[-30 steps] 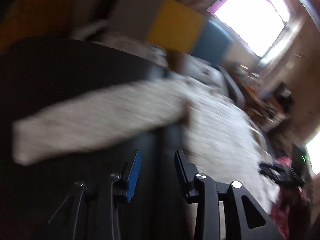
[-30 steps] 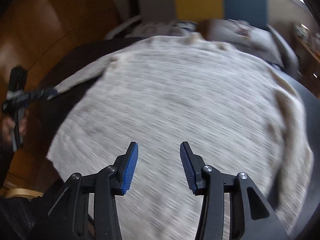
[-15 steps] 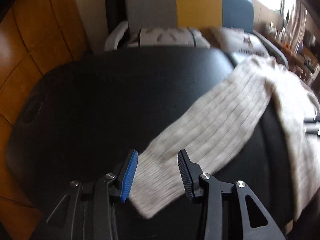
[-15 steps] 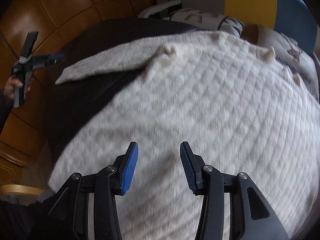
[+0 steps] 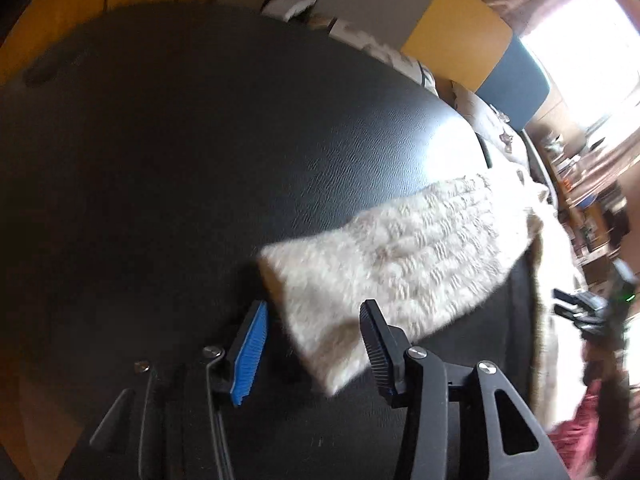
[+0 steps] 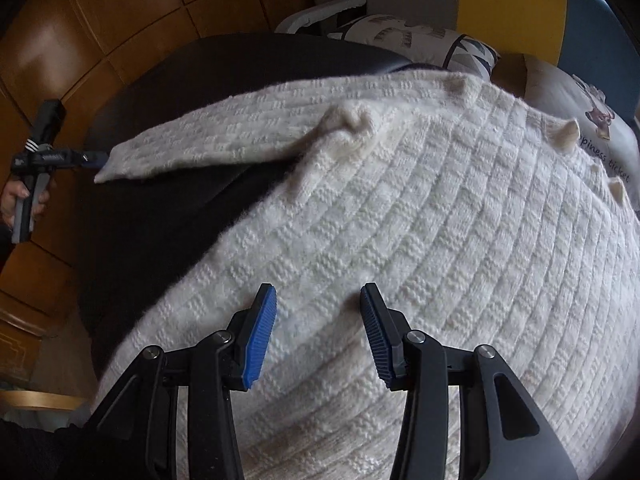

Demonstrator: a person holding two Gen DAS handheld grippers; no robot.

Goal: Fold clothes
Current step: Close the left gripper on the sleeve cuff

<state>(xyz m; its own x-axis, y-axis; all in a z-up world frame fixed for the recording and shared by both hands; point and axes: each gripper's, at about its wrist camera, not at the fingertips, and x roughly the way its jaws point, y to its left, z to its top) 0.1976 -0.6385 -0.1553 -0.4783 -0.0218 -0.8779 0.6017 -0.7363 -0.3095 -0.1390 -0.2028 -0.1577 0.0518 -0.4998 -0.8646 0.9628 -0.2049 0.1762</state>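
Since a second earlier, the left gripper [image 5: 310,344] had swung across the black table [image 5: 180,160] to the cuff end of the sleeve [image 5: 400,272], and its jaws were opening, the cuff lying loose between them with neither pad pressing on it. The right gripper [image 6: 318,330] had drifted over the cream knitted sweater [image 6: 420,240], its jaws parted the same moderate way as before and holding nothing, the fabric beneath them rather than between the pads.

Only the right wrist view showed the sweater's broad body spread over most of the table, with the sleeve reaching out to the left, and a hand [image 6: 18,200] gripping the left gripper's handle at the cuff. Only the left wrist view showed the bare expanse of table beyond the cuff and the bright window [image 5: 580,40] at upper right.

Behind the table stood a chair with grey, yellow and blue panels [image 6: 512,4], and printed cushions [image 6: 400,38] lay against it. Wooden flooring [image 6: 100,28] showed to the left. Half a second earlier the sleeve had been sharper in the left view; it was now slightly blurred.
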